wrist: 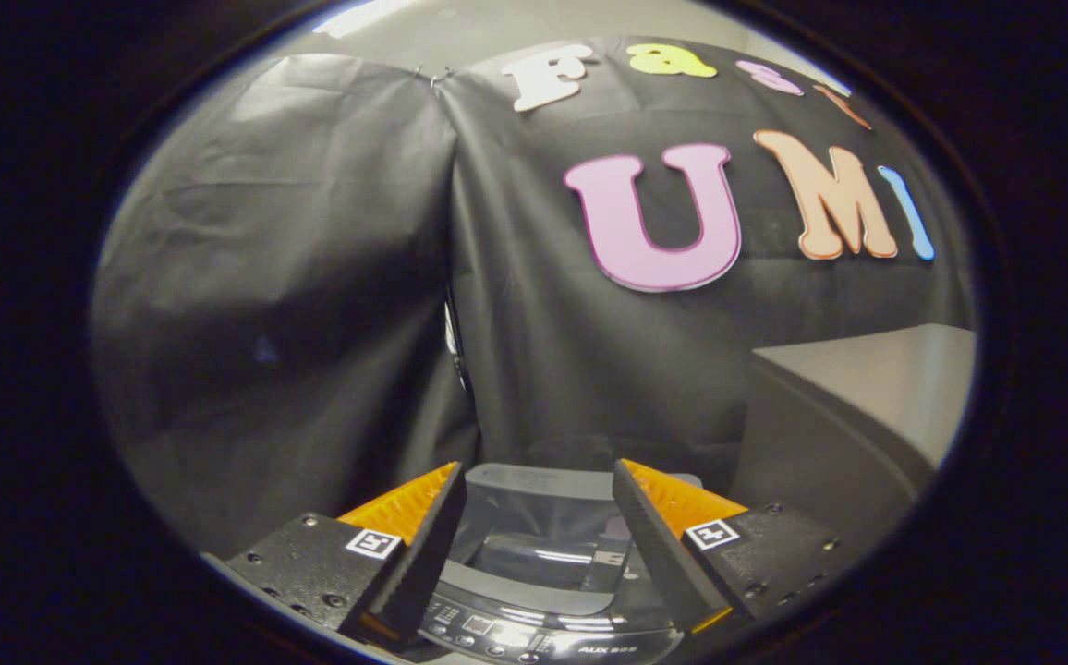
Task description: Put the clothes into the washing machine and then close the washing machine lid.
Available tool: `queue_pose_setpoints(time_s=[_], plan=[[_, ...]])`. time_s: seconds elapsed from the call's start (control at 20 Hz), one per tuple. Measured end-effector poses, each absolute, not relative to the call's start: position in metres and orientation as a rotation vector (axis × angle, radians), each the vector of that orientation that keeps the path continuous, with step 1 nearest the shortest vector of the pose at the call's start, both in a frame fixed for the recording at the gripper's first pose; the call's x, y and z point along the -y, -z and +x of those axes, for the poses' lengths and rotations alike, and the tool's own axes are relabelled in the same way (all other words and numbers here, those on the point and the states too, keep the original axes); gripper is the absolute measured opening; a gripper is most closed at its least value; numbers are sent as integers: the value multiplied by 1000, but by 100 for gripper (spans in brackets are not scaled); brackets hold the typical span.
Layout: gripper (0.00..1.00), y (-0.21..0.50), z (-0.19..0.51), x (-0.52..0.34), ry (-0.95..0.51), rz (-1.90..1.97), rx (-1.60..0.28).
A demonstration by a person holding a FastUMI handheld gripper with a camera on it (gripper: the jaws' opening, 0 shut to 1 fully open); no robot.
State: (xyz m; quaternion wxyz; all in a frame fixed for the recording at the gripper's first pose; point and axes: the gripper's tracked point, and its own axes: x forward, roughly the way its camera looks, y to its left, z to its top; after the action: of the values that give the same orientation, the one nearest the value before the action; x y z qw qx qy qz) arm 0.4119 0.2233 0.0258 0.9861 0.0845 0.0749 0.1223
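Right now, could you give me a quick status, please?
Gripper open, holding nothing. Washing machine just below the fingers, lid looks shut. Grey box beside it.

1 washing machine [534, 573] w/ 1 clear lid [543, 526] and 1 control panel [497, 637]. 1 gripper [539, 489], 2 fingers spread apart, nothing between. 1 grey box [867, 406] nearby.

Washing machine [543, 573] lies between the spread gripper [539, 480] fingers

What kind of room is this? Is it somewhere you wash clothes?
It looks like a small test booth set up for laundry. Black cloth hangs as walls, a washing machine sits below the open claw, and a grey box stands beside it.
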Motion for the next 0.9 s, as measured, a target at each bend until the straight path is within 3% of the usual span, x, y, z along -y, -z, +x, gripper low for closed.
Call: queue_pose_setpoints(time_s=[0.35,0.9], plan=[[96,-86,320,-132,-183,163,-26],[96,-64,224,45,39,61,109]])
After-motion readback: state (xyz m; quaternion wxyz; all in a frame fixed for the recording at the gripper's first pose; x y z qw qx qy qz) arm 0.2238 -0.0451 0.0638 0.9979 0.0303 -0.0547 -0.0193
